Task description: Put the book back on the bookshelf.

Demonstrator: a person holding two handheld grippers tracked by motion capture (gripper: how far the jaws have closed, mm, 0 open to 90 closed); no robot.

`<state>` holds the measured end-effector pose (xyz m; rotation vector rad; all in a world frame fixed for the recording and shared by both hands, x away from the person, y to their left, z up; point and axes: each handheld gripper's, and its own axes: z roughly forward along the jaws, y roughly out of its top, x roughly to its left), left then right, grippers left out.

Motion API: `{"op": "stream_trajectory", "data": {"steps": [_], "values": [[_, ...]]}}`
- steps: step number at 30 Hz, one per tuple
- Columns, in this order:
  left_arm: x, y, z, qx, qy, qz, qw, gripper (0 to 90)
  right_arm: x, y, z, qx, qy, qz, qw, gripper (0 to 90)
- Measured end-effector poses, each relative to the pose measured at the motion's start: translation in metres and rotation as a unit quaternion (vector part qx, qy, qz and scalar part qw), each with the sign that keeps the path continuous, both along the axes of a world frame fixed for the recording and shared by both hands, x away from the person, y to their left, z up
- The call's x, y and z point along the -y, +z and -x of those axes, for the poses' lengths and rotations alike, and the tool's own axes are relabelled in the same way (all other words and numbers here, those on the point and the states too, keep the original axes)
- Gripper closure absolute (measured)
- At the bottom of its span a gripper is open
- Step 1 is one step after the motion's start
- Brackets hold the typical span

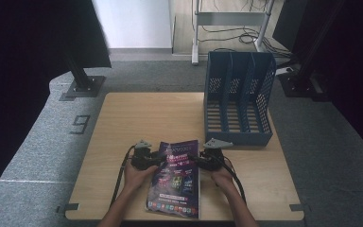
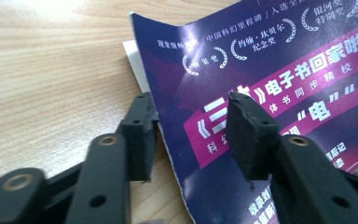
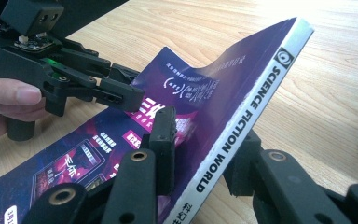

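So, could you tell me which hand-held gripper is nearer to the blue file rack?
Right. The right hand-held gripper grips the magazine at its spine edge, just in front of the file rack; the left hand-held gripper is at the magazine's far edge.

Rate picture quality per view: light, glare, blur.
High view: dim, dark at both sides, soft; magazine text unreadable. Left gripper view: glare washes out the table at top left; left gripper near parts blurred, cover print sharp. Right gripper view: bright wash at upper right, spine lettering crisp, right gripper soft.
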<state>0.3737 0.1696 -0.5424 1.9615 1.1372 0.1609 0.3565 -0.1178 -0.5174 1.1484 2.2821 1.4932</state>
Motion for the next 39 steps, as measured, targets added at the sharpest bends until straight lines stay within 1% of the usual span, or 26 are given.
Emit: {"op": "stream_trajectory", "data": {"steps": [6,9,12,15,17,19,22,24,25,27,28,30,33,35,37,39], "values": [[-0.002,0.003,0.002,0.014,0.003,0.003,0.9999,65.8,0.000,0.002,0.002,0.006,0.001,0.001,1.0000,68.5],[-0.004,0.004,0.003,0.018,0.000,0.013,0.9998,66.8,0.000,0.003,0.002,0.008,0.000,0.001,1.0000,68.5],[-0.006,0.007,0.003,0.016,-0.007,0.036,0.9992,64.5,0.000,0.004,0.003,0.011,0.000,0.002,0.9999,68.5],[-0.008,0.011,0.004,0.015,-0.014,0.061,0.9979,62.9,0.001,0.003,0.002,0.009,-0.001,0.003,1.0000,68.5],[-0.009,0.013,0.004,0.017,-0.016,0.065,0.9976,62.5,0.001,0.003,0.002,0.009,-0.002,0.002,1.0000,68.5],[-0.009,0.014,0.005,0.019,-0.019,0.074,0.9969,62.9,0.001,0.003,0.003,0.009,-0.002,0.002,1.0000,68.5],[-0.010,0.014,0.005,0.022,-0.018,0.071,0.9971,64.9,0.001,0.004,0.003,0.012,-0.001,0.001,0.9999,68.5],[-0.010,0.014,0.005,0.025,-0.014,0.063,0.9976,68.1,0.000,0.005,0.004,0.013,-0.001,0.002,0.9999,68.7],[-0.010,0.015,0.005,0.027,-0.011,0.058,0.9979,71.0,0.000,0.005,0.004,0.012,0.000,0.002,0.9999,68.7],[-0.010,0.015,0.006,0.035,-0.006,0.046,0.9983,79.9,0.000,0.006,0.004,0.015,0.000,0.000,0.9999,69.1],[-0.010,0.015,0.006,0.036,-0.008,0.046,0.9983,82.9,0.000,0.006,0.005,0.015,0.001,-0.002,0.9999,69.2],[-0.010,0.015,0.006,0.037,-0.008,0.045,0.9983,84.1,0.000,0.006,0.005,0.015,0.002,-0.004,0.9999,69.2],[-0.010,0.015,0.006,0.036,-0.009,0.044,0.9983,84.2,0.000,0.006,0.004,0.014,0.002,-0.003,0.9999,69.2],[-0.010,0.014,0.006,0.034,-0.012,0.048,0.9982,81.8,0.000,0.006,0.005,0.015,0.002,-0.002,0.9999,69.2],[-0.010,0.013,0.004,0.025,-0.017,0.056,0.9980,72.2,0.000,0.006,0.005,0.015,0.001,-0.003,0.9999,69.2],[-0.008,0.011,0.003,0.021,-0.019,0.057,0.9980,66.9,0.000,0.006,0.005,0.015,0.001,-0.004,0.9999,69.2]]}}
